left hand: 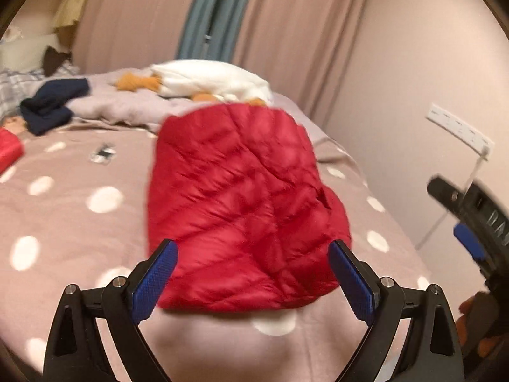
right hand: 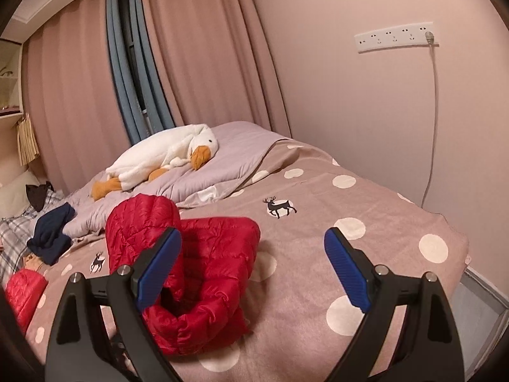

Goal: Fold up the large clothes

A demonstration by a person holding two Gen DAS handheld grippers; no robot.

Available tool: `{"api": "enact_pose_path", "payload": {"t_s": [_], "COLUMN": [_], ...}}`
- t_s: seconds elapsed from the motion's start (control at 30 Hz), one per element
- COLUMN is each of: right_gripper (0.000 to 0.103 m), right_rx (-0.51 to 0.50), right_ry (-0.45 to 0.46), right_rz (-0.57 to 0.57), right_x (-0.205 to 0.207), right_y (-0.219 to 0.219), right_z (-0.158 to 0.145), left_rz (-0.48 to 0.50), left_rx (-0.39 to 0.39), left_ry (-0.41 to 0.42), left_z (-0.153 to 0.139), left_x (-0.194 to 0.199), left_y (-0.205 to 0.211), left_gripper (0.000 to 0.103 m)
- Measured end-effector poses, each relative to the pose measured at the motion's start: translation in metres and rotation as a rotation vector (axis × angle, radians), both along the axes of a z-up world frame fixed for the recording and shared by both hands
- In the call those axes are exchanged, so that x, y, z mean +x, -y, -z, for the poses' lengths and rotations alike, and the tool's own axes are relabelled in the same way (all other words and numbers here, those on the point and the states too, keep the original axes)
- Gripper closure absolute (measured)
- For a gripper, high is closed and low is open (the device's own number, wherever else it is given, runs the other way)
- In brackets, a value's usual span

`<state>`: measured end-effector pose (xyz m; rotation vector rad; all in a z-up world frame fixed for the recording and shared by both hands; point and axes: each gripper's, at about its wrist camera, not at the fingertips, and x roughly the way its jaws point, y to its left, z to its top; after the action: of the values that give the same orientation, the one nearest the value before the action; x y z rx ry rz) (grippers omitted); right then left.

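A red quilted down jacket [left hand: 241, 210] lies folded into a compact bundle on the polka-dot bedspread [left hand: 73, 222]. In the right wrist view the jacket [right hand: 203, 270] sits left of centre, its upper layer puffed up. My left gripper [left hand: 253, 273] is open and empty, its blue pads either side of the bundle's near edge, above it. My right gripper [right hand: 253, 264] is open and empty, to the right of the jacket; it also shows at the right edge of the left wrist view [left hand: 467, 219].
A white plush goose [right hand: 165, 159] lies on a folded lilac quilt [right hand: 229, 156] at the bed's far end. Dark navy clothing [right hand: 51, 232] and another red item [right hand: 25, 289] lie at the left. Wall with socket strip [right hand: 394, 36] and cable at the right; curtains behind.
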<state>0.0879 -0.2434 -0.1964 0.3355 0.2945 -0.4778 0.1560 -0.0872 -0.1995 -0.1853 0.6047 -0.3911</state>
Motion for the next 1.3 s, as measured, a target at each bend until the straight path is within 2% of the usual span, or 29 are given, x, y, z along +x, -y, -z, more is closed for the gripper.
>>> {"api": "enact_pose_path", "payload": {"t_s": [0.1, 0.13, 0.27, 0.33, 0.4, 0.47, 0.53, 0.57, 0.6, 0.63, 0.67, 0.7, 0.77, 0.9, 0.93, 1.07, 1.1, 1.23, 1.3], "right_gripper": [0.011, 0.011, 0.011, 0.011, 0.006, 0.005, 0.013, 0.030, 0.052, 0.058, 0.067, 0.071, 0.070, 0.070, 0.070, 0.070, 0.070, 0.069, 0.068], "right_rx": [-0.005, 0.000, 0.010, 0.003, 0.012, 0.046, 0.062, 0.050, 0.025, 0.035, 0.087, 0.148, 0.157, 0.021, 0.015, 0.105, 0.119, 0.086, 0.077], "right_ry": [-0.003, -0.004, -0.020, -0.034, -0.045, -0.055, -0.079, -0.103, -0.169, -0.222, -0.249, -0.263, -0.309, -0.396, -0.410, -0.449, -0.453, -0.508, -0.530], "right_rz": [0.014, 0.011, -0.028, -0.058, -0.113, -0.214, -0.284, -0.285, -0.221, -0.173, -0.155, -0.150, -0.115, 0.011, 0.027, -0.003, -0.008, -0.024, -0.029], "right_x": [0.001, 0.003, 0.014, 0.024, 0.039, 0.061, 0.082, 0.092, 0.104, 0.112, 0.118, 0.121, 0.122, 0.115, 0.112, 0.105, 0.105, 0.119, 0.127], "right_y": [-0.001, -0.002, -0.010, -0.019, -0.028, -0.039, -0.046, -0.049, -0.048, -0.043, -0.033, -0.023, -0.012, -0.009, -0.005, 0.018, 0.021, 0.019, 0.018], "right_z": [-0.001, -0.001, 0.002, 0.004, 0.009, 0.019, 0.032, 0.041, 0.054, 0.067, 0.081, 0.094, 0.109, 0.114, 0.116, 0.130, 0.133, 0.145, 0.150], "left_rz": [0.050, 0.031, -0.221, -0.284, -0.327, -0.362, -0.379, -0.386, -0.391, -0.392, -0.386, -0.378, -0.369, -0.353, -0.338, -0.221, -0.225, -0.230, -0.210], "left_rx": [-0.107, -0.113, 0.000, 0.015, 0.001, 0.009, 0.060, 0.085, 0.104, 0.118, 0.129, 0.141, 0.151, 0.096, 0.086, 0.105, 0.118, 0.165, 0.174], "left_ry": [-0.001, 0.003, 0.010, -0.027, -0.078, -0.107, -0.114, -0.106, -0.092, -0.079, -0.073, -0.083, -0.108, -0.065, -0.054, -0.083, -0.094, -0.078, -0.112], "left_z": [-0.010, -0.010, 0.001, 0.017, 0.032, 0.042, 0.048, 0.048, 0.049, 0.050, 0.054, 0.056, 0.060, 0.051, 0.050, 0.063, 0.070, 0.086, 0.095], "left_x": [0.004, 0.005, 0.031, 0.048, 0.062, 0.073, 0.079, 0.079, 0.078, 0.076, 0.076, 0.077, 0.082, 0.074, 0.073, 0.082, 0.086, 0.092, 0.099], "left_y": [-0.018, -0.027, -0.044, -0.059, -0.071, -0.075, -0.074, -0.073, -0.072, -0.071, -0.070, -0.069, -0.066, -0.063, -0.061, -0.035, -0.027, -0.009, -0.004], "left_gripper": [0.008, 0.008, 0.011, 0.021, 0.027, 0.028, 0.030, 0.030, 0.030, 0.030, 0.030, 0.030, 0.030, 0.030, 0.030, 0.030, 0.030, 0.033, 0.033]}}
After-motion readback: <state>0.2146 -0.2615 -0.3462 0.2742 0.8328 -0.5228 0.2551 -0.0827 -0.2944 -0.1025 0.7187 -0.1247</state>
